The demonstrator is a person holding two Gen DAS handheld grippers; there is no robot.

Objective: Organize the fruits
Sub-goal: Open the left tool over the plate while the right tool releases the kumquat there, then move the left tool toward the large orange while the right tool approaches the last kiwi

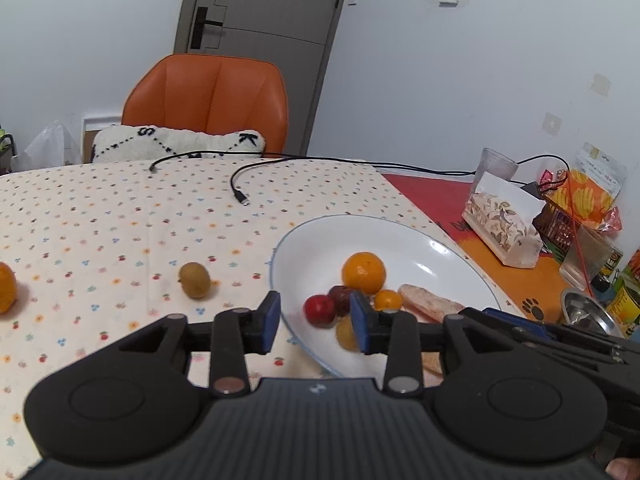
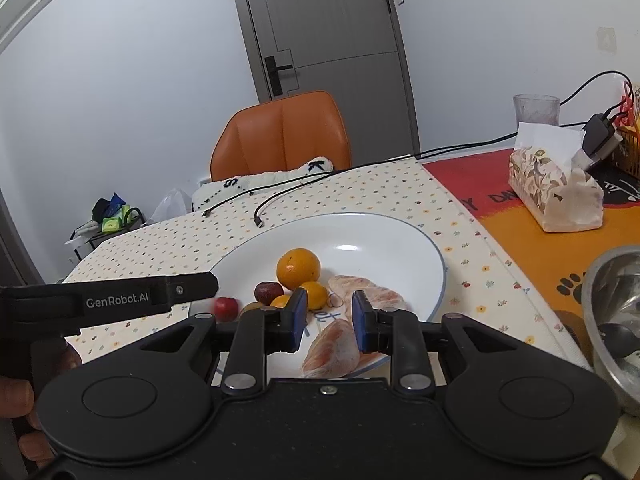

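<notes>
Left gripper (image 1: 315, 322) wide apart, empty; right gripper (image 2: 329, 320) same | plate (image 1: 460, 254) has most fruit | kiwi (image 1: 194, 280) left of plate waits on tabletop (image 1: 100, 220)

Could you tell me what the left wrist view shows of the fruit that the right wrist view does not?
Only the left wrist view shows the kiwi lying loose on the dotted tablecloth, apart from the plate, and an orange cut off at the picture's left edge. Only the right wrist view shows the pomelo segment whole, below the open right gripper. Both show the white plate holding the large orange, the red fruit and the small orange. The left gripper is open too.
</notes>
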